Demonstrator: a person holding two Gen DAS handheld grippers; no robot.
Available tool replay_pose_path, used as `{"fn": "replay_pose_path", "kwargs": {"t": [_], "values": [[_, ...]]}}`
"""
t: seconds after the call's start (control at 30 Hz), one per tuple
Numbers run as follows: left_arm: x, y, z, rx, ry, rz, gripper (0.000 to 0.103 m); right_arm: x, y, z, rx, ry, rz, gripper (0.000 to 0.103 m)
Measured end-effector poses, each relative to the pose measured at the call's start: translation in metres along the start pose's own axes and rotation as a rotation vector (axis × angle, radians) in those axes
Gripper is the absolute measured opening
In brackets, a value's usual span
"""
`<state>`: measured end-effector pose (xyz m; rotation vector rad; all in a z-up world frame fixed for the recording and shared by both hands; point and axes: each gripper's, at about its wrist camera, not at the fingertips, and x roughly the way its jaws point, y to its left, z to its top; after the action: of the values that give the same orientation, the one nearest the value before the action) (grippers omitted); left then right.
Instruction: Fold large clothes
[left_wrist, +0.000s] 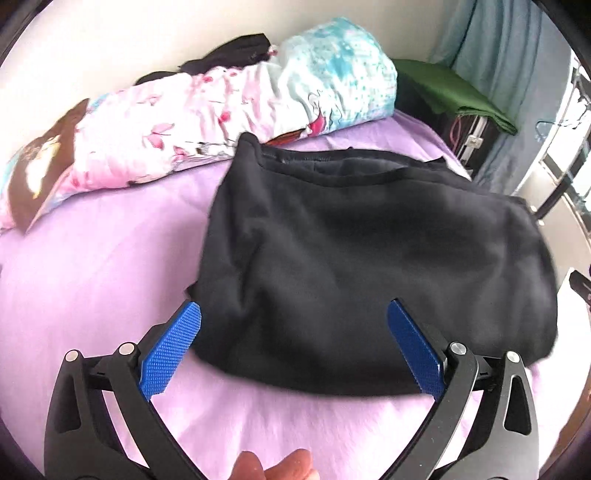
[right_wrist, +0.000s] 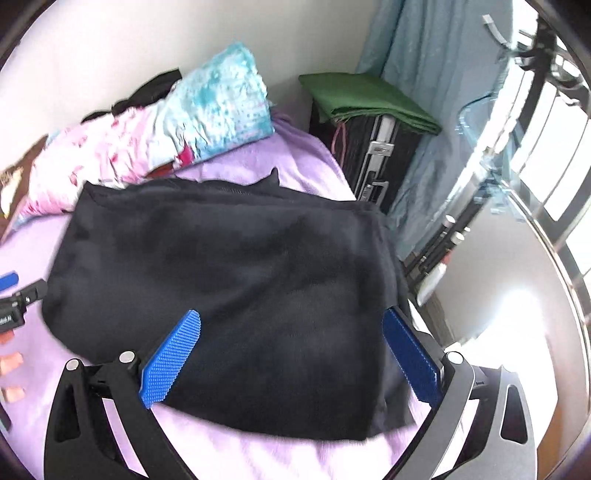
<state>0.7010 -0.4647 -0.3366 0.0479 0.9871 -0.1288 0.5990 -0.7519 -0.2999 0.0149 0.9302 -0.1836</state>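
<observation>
Left wrist view: black garment lies folded on the bed, near the quilt; both grippers hover wide-jawed, empty; soft, thick, floppy; grip its near hem.

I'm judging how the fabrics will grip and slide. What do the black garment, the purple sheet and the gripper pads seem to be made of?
Black garment: thick, matte, fuzzy knit, likely fleece; soft rounded folds, no sheen.
Purple sheet: soft, slightly napped cloth, maybe brushed cotton or flannel; hard to tell.
Pads: blue, with a fine grid texture, probably rubber or plastic.
</observation>
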Motion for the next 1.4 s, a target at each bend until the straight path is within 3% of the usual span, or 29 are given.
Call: {"fn": "replay_pose_path", "kwargs": {"t": [0.2, 0.37, 0.53, 0.67, 0.77, 0.93, 1.13, 1.4], "values": [[-0.093, 0.003, -0.014, -0.013, -0.018, -0.016, 0.097, -0.087, -0.003, -0.007, 0.054, -0.004, -0.017, 0.097], [-0.159, 0.005, -0.018, 0.058, -0.047, -0.007, 0.097, -0.143, 0.001, -0.010, 0.092, -0.018, -0.038, 0.097], [-0.224, 0.007, -0.028, 0.088, -0.046, -0.018, 0.097, -0.221, 0.024, -0.033, 0.082, -0.046, -0.059, 0.097], [-0.280, 0.007, -0.045, 0.104, -0.040, -0.064, 0.097, -0.284, 0.045, -0.058, 0.114, -0.053, -0.025, 0.097], [-0.319, 0.006, -0.064, 0.094, -0.017, -0.091, 0.097, -0.326, 0.065, -0.076, 0.108, -0.078, -0.036, 0.097], [-0.387, 0.000, -0.098, 0.164, -0.052, -0.132, 0.097, -0.389, 0.092, -0.095, 0.089, -0.108, -0.003, 0.097], [-0.442, 0.015, -0.122, 0.174, -0.081, -0.139, 0.097, -0.459, 0.124, -0.104, -0.012, -0.188, 0.008, 0.097], [-0.483, 0.052, -0.137, 0.093, -0.087, -0.095, 0.097, -0.508, 0.152, -0.138, 0.012, -0.170, 0.046, 0.097]]}}
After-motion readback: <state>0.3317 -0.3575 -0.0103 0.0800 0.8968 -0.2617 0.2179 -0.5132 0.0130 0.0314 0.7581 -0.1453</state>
